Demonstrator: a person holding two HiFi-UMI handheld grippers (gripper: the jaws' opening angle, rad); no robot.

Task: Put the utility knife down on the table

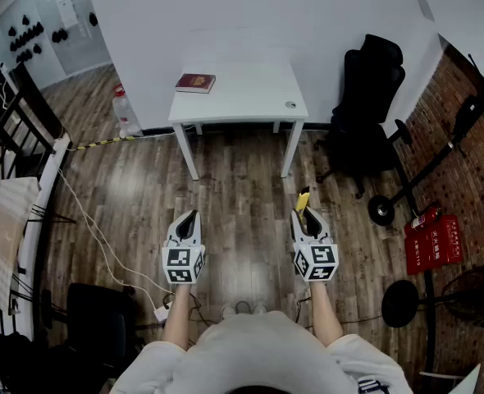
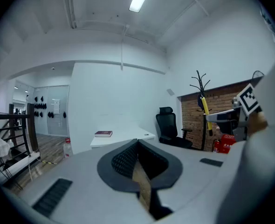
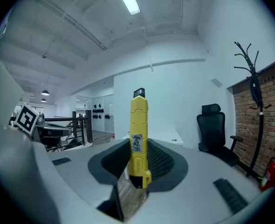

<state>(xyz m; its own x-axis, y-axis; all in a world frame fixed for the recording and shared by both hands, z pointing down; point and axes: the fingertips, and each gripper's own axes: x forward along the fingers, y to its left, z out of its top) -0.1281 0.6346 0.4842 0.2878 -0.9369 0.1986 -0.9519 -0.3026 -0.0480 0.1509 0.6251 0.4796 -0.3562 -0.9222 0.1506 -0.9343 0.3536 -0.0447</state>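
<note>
A yellow utility knife (image 3: pixel 138 139) stands upright between the jaws of my right gripper (image 3: pixel 138 148), which is shut on its lower body. In the head view the utility knife (image 1: pixel 303 201) sticks out past the right gripper (image 1: pixel 307 217), held above the wooden floor. My left gripper (image 1: pixel 190 218) hangs level with it on the left, its pads together and nothing between them; in its own view the left gripper (image 2: pixel 137 143) points at the white table (image 2: pixel 121 137). The table (image 1: pixel 242 97) stands ahead against the wall, well beyond both grippers.
A dark red book (image 1: pixel 195 83) lies at the table's far left corner, a small round thing (image 1: pixel 290 104) near its right edge. A black office chair (image 1: pixel 372 97) stands right of the table, red fire extinguishers (image 1: pixel 432 240) further right. A black railing (image 1: pixel 12 130) and a cable (image 1: pixel 94 228) lie left.
</note>
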